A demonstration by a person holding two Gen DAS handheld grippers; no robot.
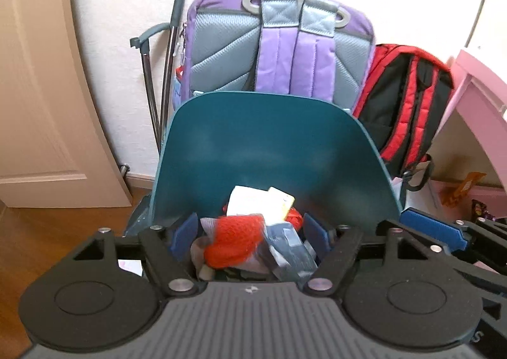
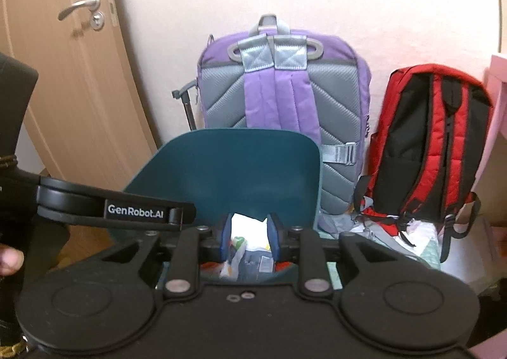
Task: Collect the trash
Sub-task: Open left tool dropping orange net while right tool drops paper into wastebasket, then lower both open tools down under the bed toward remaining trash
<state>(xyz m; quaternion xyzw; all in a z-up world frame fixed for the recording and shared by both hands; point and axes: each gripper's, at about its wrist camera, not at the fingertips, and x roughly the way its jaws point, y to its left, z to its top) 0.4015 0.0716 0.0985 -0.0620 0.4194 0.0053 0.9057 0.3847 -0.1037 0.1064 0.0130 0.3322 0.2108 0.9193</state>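
A teal trash bin stands in front of me with its lid [image 1: 269, 150] [image 2: 228, 175] raised. Inside lie a red net bag [image 1: 234, 240], white paper [image 1: 244, 200] [image 2: 245, 223], a yellow scrap [image 1: 282, 200] and grey-blue wrappers [image 1: 291, 248] [image 2: 253, 261]. My left gripper [image 1: 250, 237] hangs open over the bin mouth, its blue pads apart on either side of the blurred red net bag without touching it. My right gripper [image 2: 251, 237] is open too, with a narrower gap and only the bin's trash showing through it. One of its blue pads [image 1: 431, 226] shows at the right of the left wrist view.
A purple and grey backpack [image 1: 279, 42] [image 2: 282, 96] leans on the wall behind the bin, with a red and black backpack [image 1: 408, 99] [image 2: 434, 143] to its right. A door [image 2: 73, 74] is at the left. Pink furniture [image 1: 475, 90] and floor clutter [image 1: 462, 191] are at the right.
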